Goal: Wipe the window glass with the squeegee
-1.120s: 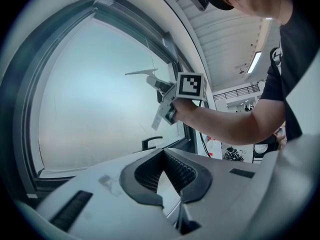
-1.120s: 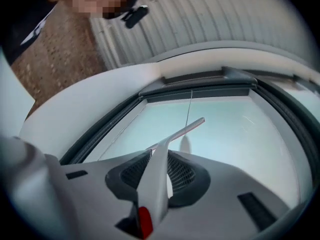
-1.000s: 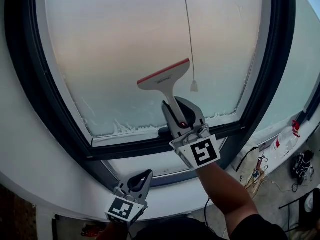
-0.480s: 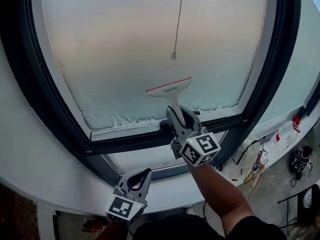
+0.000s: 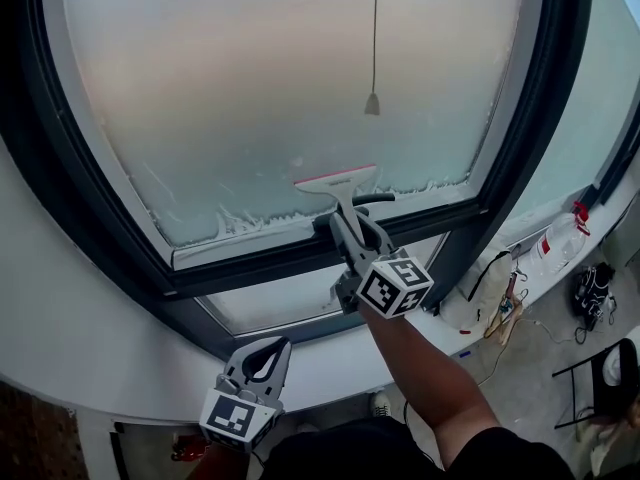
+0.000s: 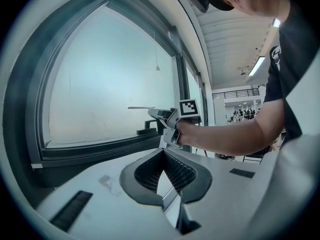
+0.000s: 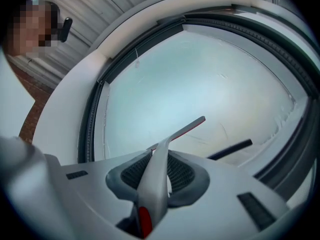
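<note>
Moved: squeegee [image 5: 336,181] has slid down the window glass [image 5: 280,78] since a second ago; its blade is now low on the pane, close above the dark frame [image 5: 250,264].
Right gripper [image 5: 350,230]: jaws clamped on the squeegee's white handle, which runs up between them and beyond the tips.
Squeegee blade: red-edged, level, against the glass just ahead of the right gripper.
Left gripper [image 5: 264,358]: jaws pressed together on nothing, still held low, well below and left of the squeegee, clear of the glass.
Pull cord [image 5: 372,102]: hangs above the blade, slightly to its right.
Window handle [image 5: 368,199]: dark bar just right of the squeegee's neck.
</note>
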Tool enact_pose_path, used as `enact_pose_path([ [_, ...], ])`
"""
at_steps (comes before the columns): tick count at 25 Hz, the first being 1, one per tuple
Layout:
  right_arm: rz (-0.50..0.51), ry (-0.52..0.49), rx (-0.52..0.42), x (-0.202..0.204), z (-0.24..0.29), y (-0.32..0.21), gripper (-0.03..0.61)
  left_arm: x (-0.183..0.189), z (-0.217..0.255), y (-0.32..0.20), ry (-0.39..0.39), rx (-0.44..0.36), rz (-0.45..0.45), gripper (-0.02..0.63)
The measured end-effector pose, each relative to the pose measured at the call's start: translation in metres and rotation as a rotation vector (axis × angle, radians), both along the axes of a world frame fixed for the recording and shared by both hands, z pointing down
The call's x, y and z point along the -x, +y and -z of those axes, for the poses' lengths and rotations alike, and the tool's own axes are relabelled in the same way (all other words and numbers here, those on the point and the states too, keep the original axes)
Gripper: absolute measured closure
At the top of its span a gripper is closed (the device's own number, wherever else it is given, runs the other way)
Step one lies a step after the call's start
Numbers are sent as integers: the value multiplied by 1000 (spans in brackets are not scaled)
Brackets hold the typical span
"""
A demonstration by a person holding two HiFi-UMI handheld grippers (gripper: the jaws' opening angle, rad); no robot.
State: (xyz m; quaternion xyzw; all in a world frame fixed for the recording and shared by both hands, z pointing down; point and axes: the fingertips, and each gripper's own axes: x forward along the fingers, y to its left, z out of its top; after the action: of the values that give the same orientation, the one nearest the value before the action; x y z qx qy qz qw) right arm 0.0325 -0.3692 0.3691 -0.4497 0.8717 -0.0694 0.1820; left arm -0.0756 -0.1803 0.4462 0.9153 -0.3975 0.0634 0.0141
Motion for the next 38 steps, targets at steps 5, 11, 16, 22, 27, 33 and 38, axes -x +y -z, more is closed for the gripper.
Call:
enact_pose_path([
  [5, -7, -28, 81, -2, -28, -1, 505, 13, -11, 12, 10, 27, -22, 612],
  [11, -44, -25, 133, -4, -44, -1, 505, 32, -23, 22, 12, 82, -2, 612],
  [16, -49, -2, 149, -4, -43, -2, 505, 34, -28, 34, 26, 77, -5, 612],
  [22, 2, -8, 167, -7, -33, 20, 505, 28, -17, 49, 51, 54, 40, 612],
  [27, 48, 72, 187, -41, -38, 85, 505, 6, -16, 67, 57, 22, 79, 612],
  [33, 115, 193, 264, -122, -75, 203, 505, -51, -24, 120, 137, 61, 132, 612],
  [38, 171, 240, 335, -181, -120, 313, 505, -95, -45, 184, 147, 107, 203, 614],
])
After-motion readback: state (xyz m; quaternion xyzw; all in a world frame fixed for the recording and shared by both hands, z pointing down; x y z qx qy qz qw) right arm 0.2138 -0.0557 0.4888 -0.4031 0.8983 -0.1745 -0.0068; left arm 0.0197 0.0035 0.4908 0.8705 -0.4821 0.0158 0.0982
